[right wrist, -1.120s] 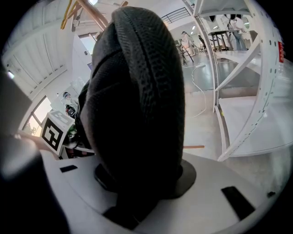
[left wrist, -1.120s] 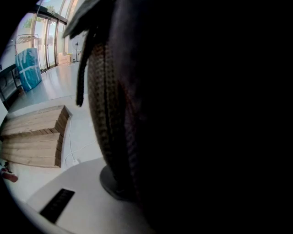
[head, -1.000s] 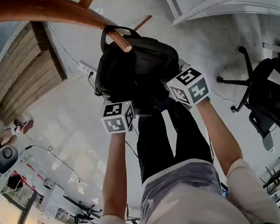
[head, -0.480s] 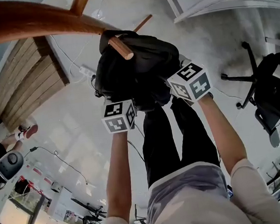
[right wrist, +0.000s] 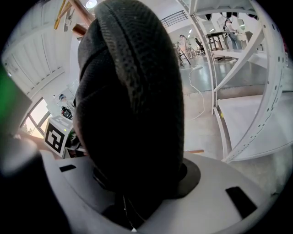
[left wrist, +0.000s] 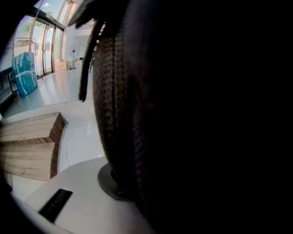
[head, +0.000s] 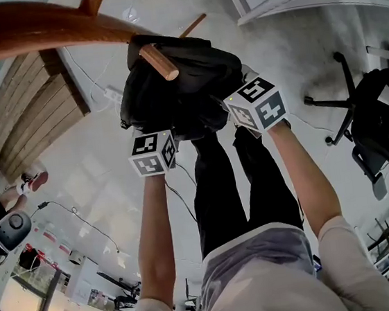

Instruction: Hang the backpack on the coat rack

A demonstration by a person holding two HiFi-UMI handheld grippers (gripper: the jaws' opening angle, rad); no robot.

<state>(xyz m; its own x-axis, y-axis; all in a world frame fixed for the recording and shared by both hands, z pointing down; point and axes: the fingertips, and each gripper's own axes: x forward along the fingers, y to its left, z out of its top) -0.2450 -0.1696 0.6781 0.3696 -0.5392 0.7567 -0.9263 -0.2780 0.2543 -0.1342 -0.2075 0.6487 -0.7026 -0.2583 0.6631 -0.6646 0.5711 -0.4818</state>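
Left gripper (head: pixel 156 136): clenched on the underside of the black woven-mesh backpack (head: pixel 193 82), whose coarse fabric fills its own view and covers the jaws. Right gripper (head: pixel 235 112): likewise grasping the backpack, a rounded padded fold bulging up between its jaws. Together they hold the soft, slumping bag aloft against the round-ended wooden peg (head: pixel 158 62), which juts from the curved varnished arm of the brown coat rack (head: pixel 40 29) at the bag's 11 o'clock. Whether the carry loop sits over the peg cannot be made out. Risk, as judged: if released before the loop is seated, the limp bag would slide off the smooth, slanting peg to the pale glossy floor (head: pixel 106 175); a black office chair (head: pixel 379 123) stands at 3 o'clock.
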